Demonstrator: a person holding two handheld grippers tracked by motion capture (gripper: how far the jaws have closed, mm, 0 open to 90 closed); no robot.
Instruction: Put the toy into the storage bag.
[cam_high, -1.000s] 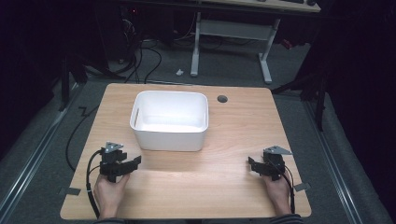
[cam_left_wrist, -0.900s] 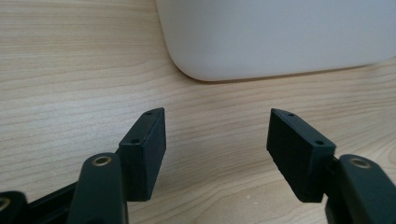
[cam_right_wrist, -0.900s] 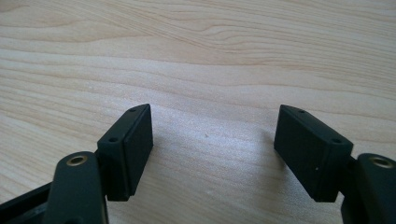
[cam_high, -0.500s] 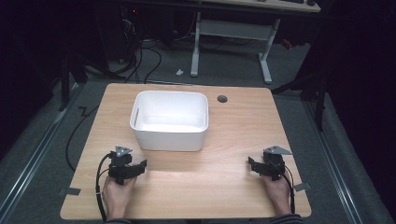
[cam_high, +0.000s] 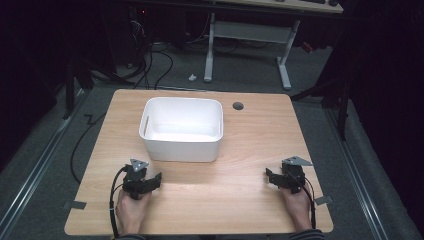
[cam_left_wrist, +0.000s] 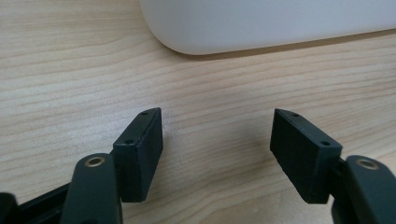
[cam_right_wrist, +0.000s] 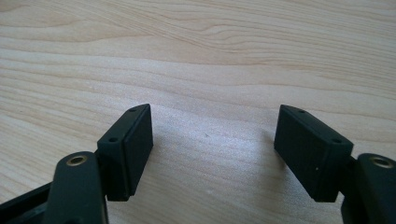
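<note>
A white plastic tub stands upright on the wooden table, toward the far side and a little left of the middle, with a round cable hole in the tabletop just to its right. From the high view the tub's inside looks bare, though the glare on its floor makes that hard to confirm.

The left gripper sits on the near left part of the table, close in front of the tub's near left corner but apart from it. Its jaws have just been opening and stand wide, with nothing between them but bare wood; in the left gripper view the tub's rounded lower edge lies just ahead.

The right gripper rests near the table's right front edge, well apart from the tub. Its jaws are also spread wide over bare wood grain.
</note>
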